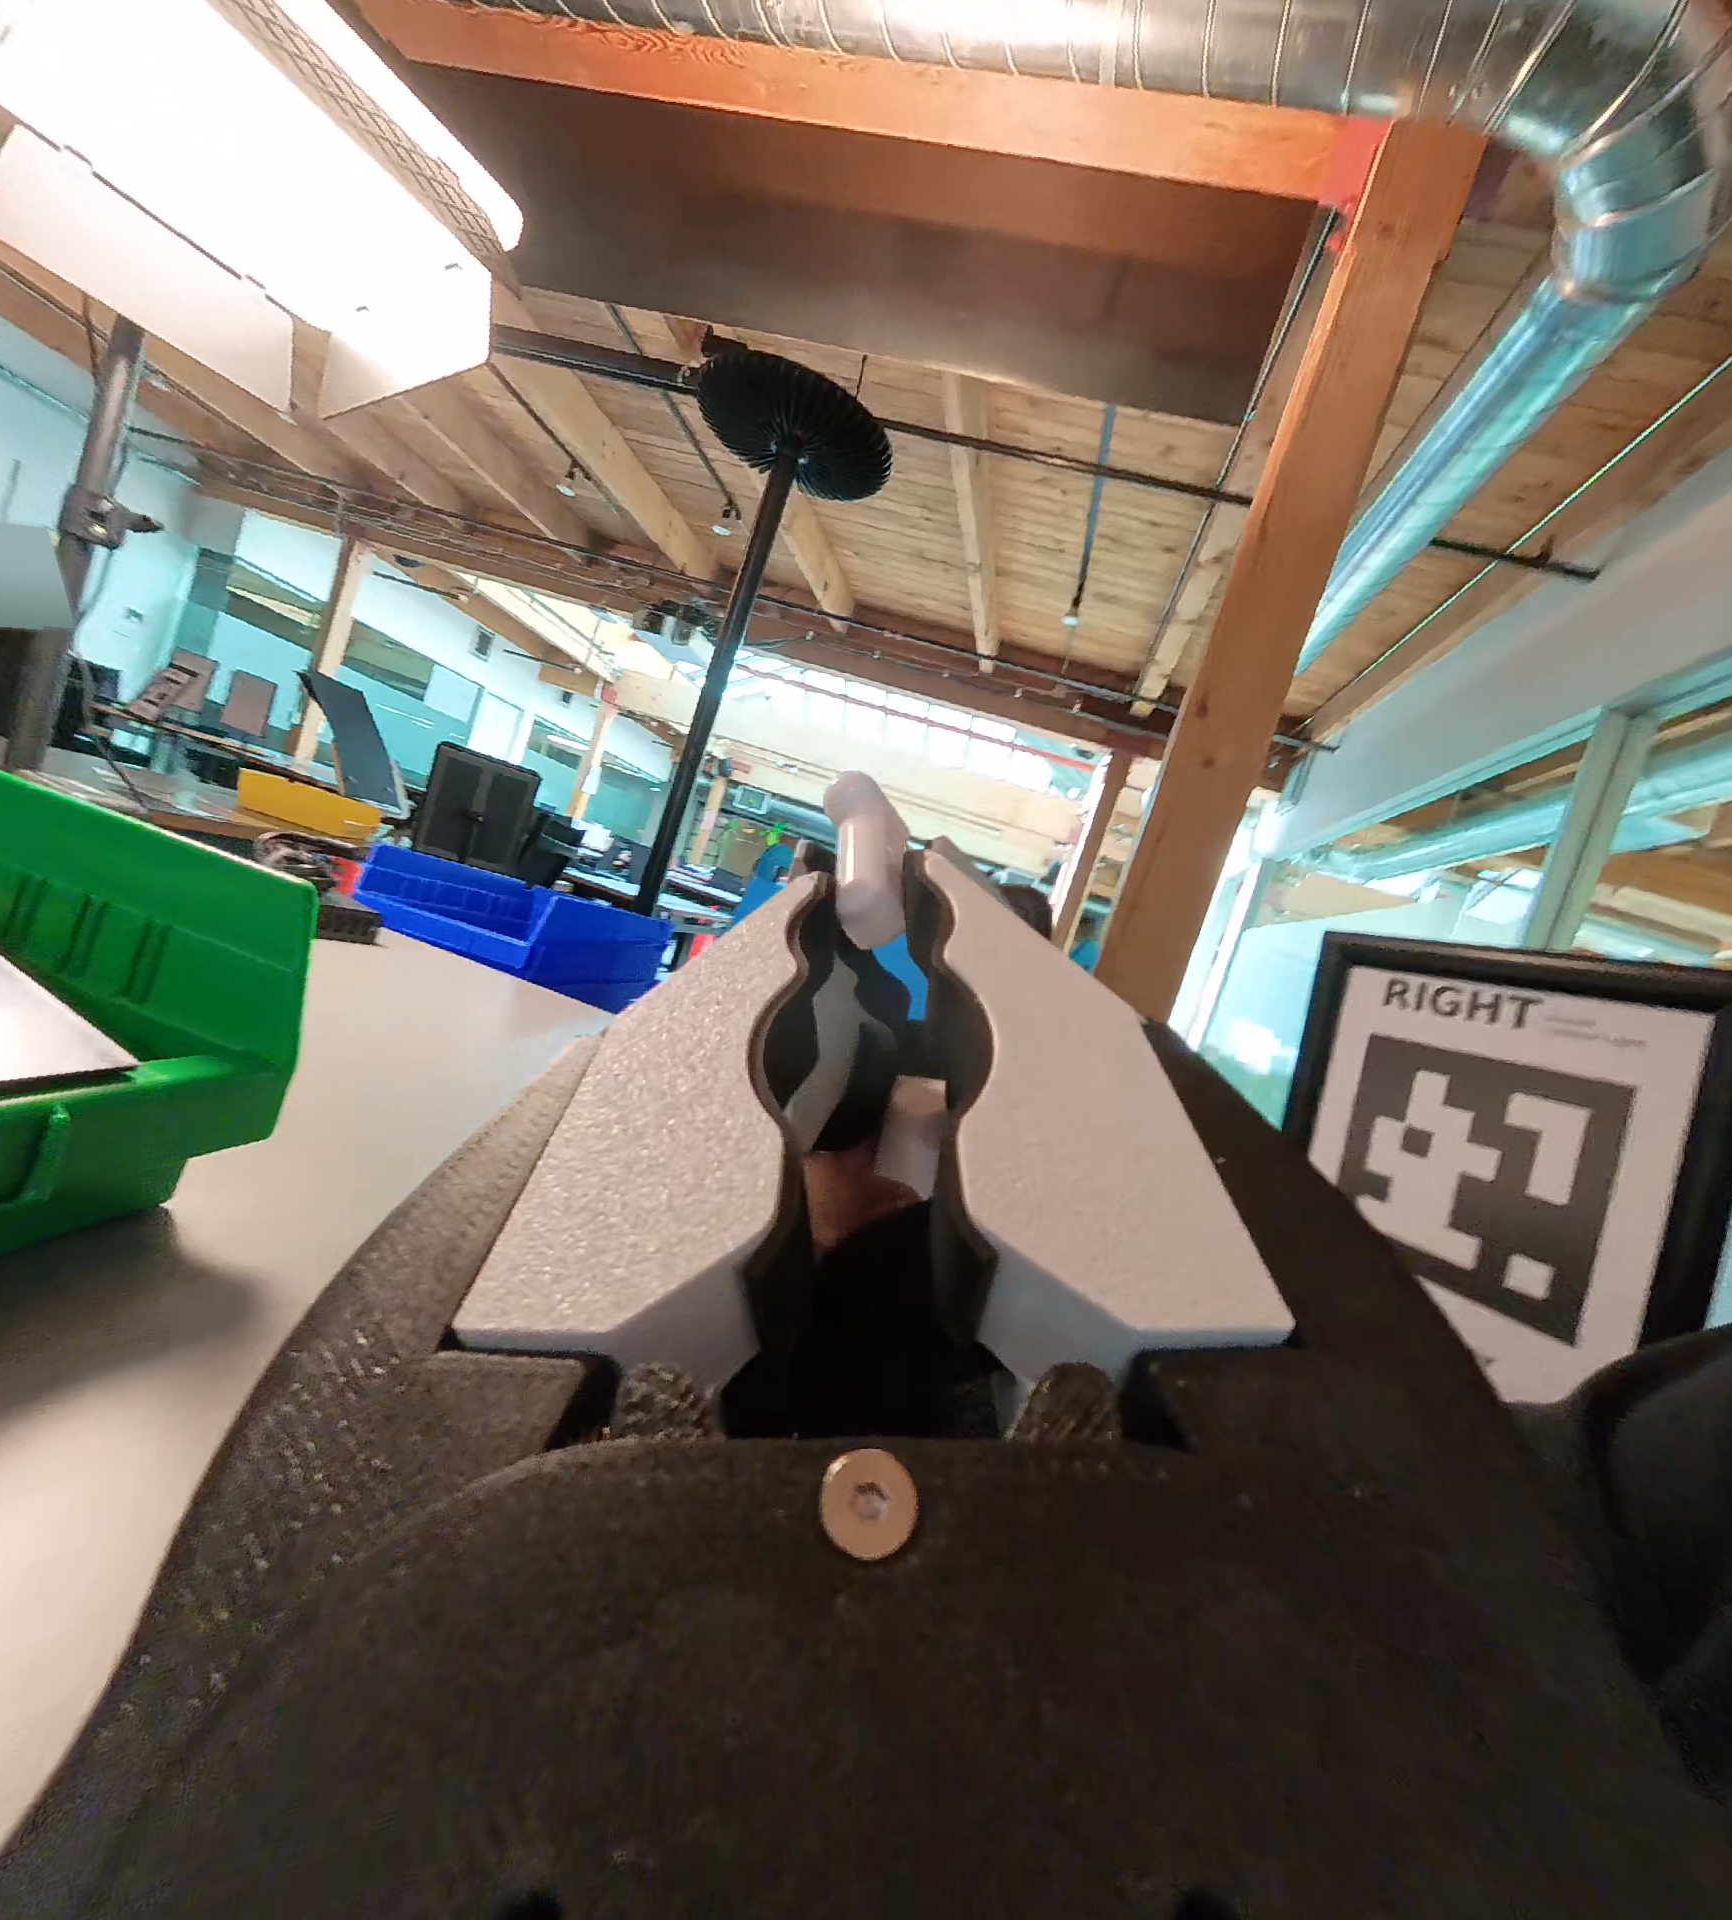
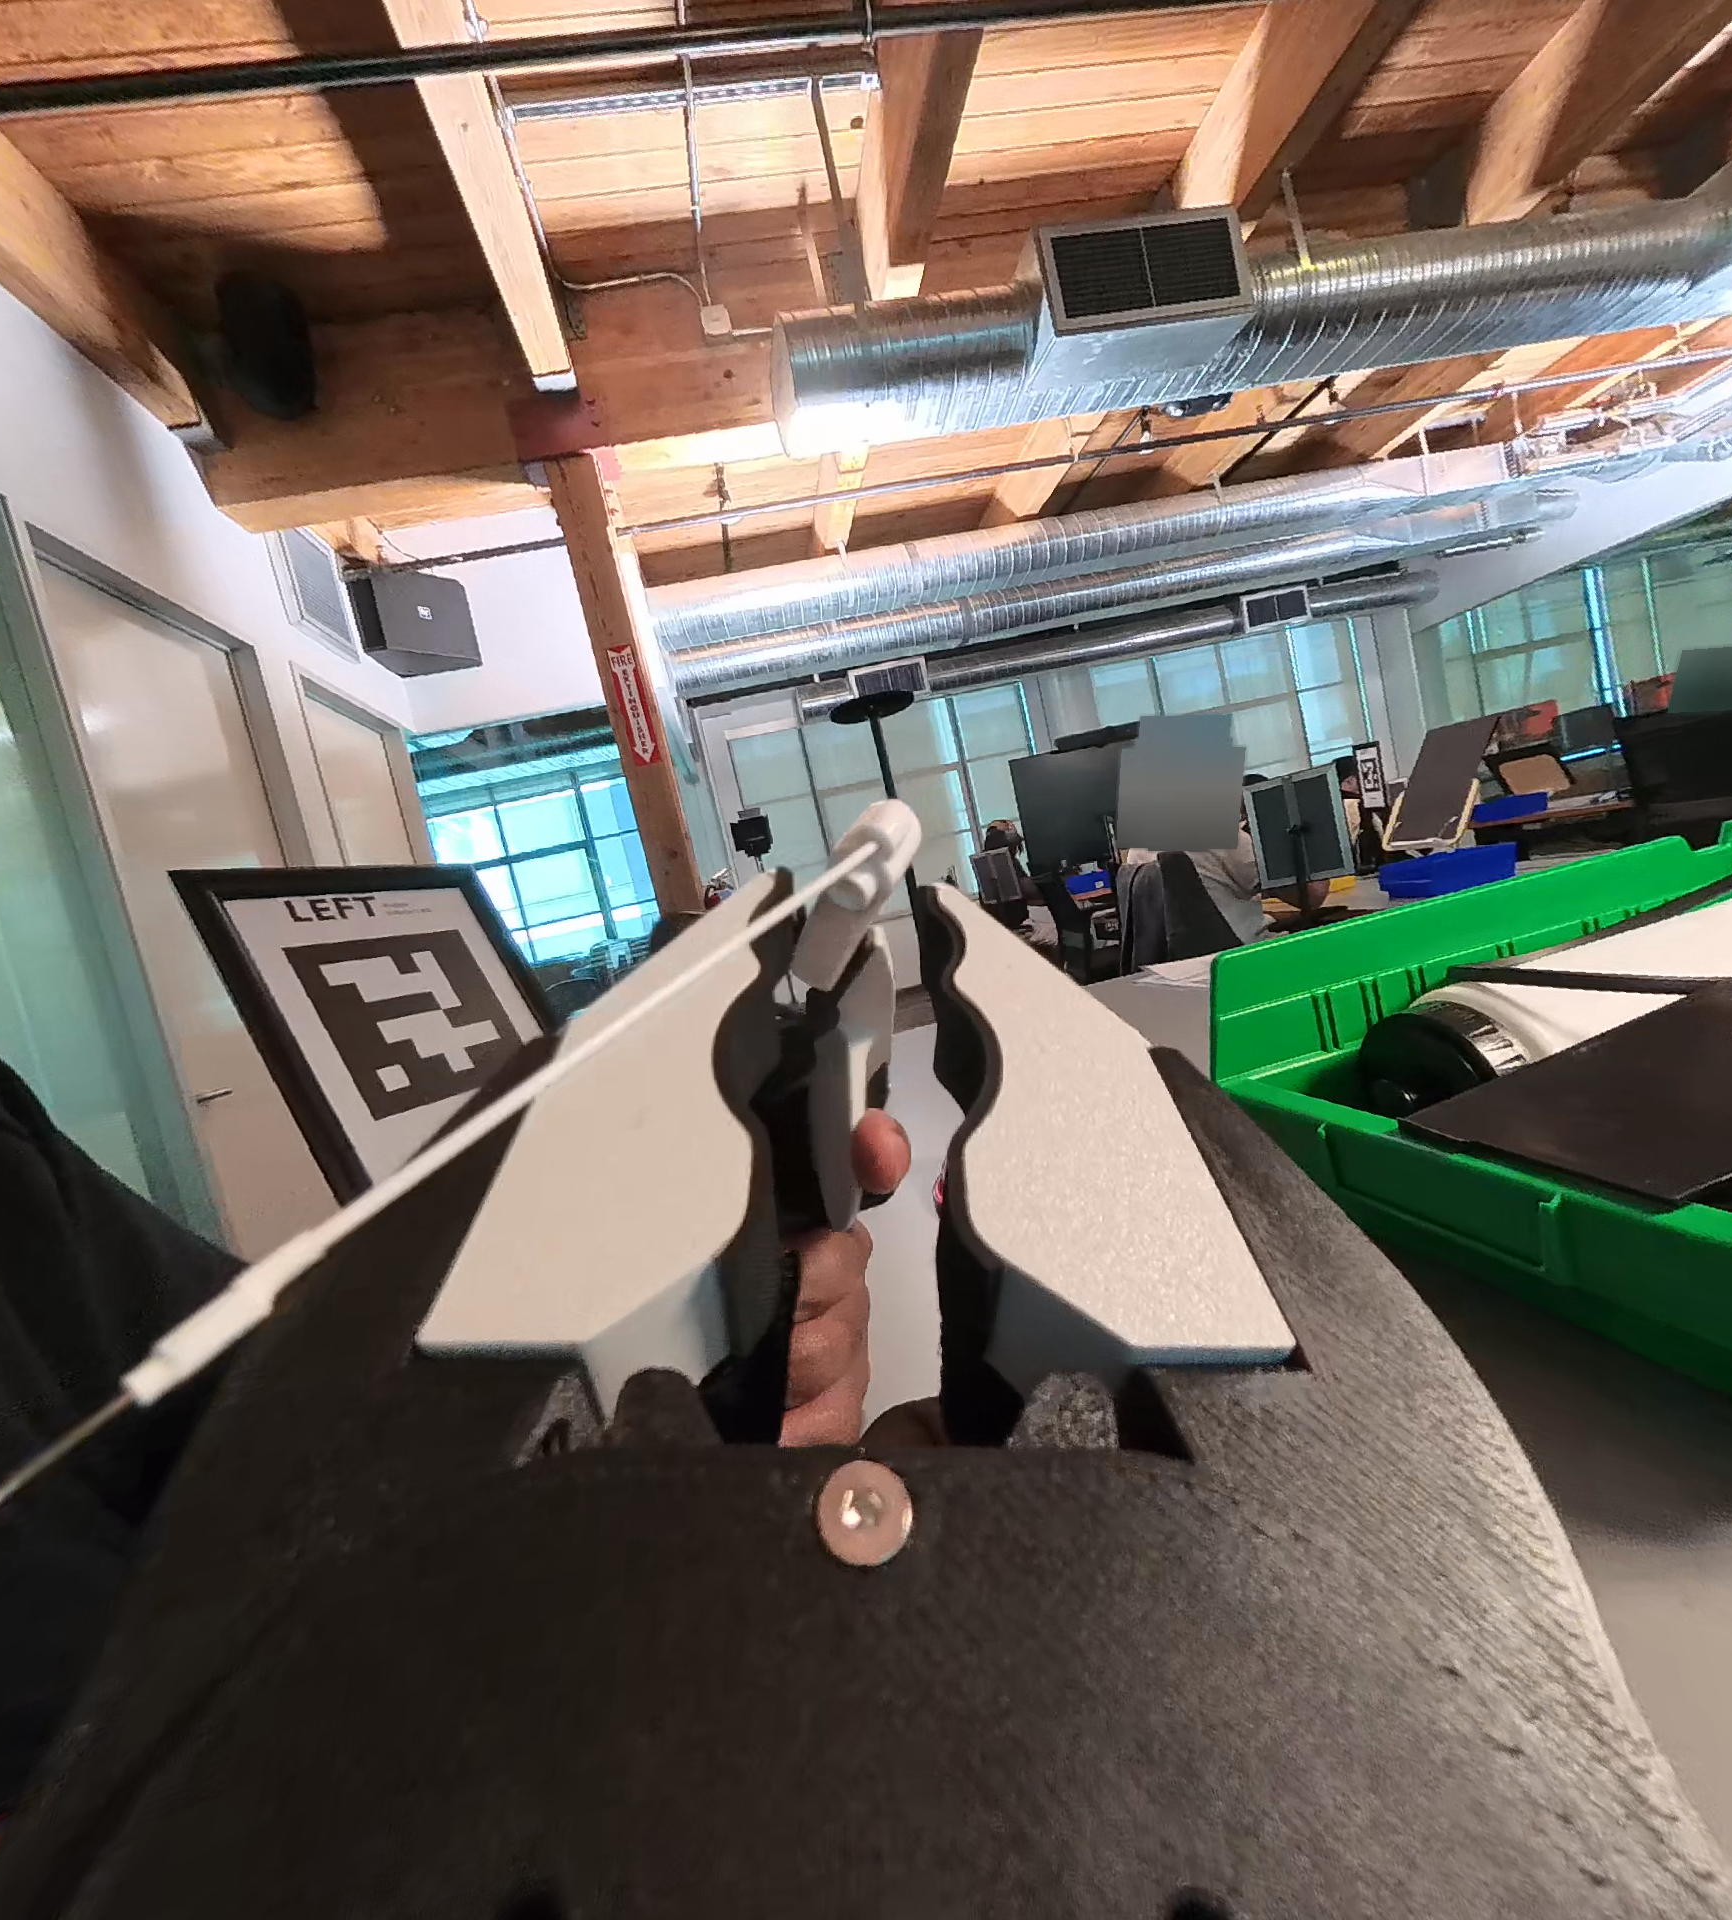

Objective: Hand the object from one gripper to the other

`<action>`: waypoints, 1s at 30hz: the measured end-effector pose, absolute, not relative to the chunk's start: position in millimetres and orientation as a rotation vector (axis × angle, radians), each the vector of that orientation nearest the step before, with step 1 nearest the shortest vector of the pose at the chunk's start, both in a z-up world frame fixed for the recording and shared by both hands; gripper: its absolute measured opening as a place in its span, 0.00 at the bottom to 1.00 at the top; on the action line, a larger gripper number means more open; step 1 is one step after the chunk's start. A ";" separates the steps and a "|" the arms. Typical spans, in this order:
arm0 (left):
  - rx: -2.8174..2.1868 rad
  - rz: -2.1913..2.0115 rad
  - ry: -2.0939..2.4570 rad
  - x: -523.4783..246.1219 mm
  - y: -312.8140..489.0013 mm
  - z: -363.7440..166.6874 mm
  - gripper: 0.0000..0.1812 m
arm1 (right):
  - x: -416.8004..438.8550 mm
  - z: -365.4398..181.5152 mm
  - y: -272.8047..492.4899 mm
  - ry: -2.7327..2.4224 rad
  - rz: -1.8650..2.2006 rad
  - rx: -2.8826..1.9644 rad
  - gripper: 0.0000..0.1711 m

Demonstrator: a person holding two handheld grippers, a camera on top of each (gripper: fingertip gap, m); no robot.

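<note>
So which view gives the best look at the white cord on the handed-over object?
The right wrist view: the white cord runs unbroken from the white plug down to the lower left edge. The left wrist view shows only the white plug poking up, and no cord.

grey table (image 1: pixel 166 1351) under both grippers; green bin (image 1: pixel 114 997) sits on it, left of the left gripper, right of the right one; blue bins (image 1: pixel 519 920) at far edge ahead-left; framed marker cards (image 1: pixel 1506 1153) standing just beside each gripper's inner side
</note>
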State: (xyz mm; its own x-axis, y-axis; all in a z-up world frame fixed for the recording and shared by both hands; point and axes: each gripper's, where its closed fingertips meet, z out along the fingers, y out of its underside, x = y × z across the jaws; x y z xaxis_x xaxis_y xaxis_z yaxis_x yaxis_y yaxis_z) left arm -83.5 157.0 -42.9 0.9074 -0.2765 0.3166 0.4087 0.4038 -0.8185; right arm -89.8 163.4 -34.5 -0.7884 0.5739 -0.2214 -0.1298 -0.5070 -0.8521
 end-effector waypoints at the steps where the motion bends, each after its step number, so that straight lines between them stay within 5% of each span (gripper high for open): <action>1: -1.083 -0.405 -0.131 -83.1 158.0 -43.8 0.08 | -90.2 -35.1 162.2 -1.256 2.307 -0.688 0.15; 9: -1.129 -0.377 -0.101 -79.0 161.1 -47.3 0.08 | -90.2 -36.1 160.4 -1.273 2.314 -0.687 0.09; 14: -1.169 -0.455 -0.094 -81.6 159.3 -50.4 0.22 | -88.1 -36.3 158.2 -1.294 2.325 -0.673 0.08; 18: -1.224 -0.461 -0.031 -70.0 162.3 -55.7 0.07 | -87.1 -38.2 151.8 -1.342 2.319 -0.656 0.08; 25: -1.158 -0.384 -0.077 -77.1 159.8 -49.6 0.07 | -91.9 -39.1 155.7 -1.323 2.318 -0.702 0.13; 30: -1.247 -0.413 -0.044 -67.9 169.4 -59.0 0.08 | -87.9 -36.4 157.1 -1.298 2.323 -0.666 0.08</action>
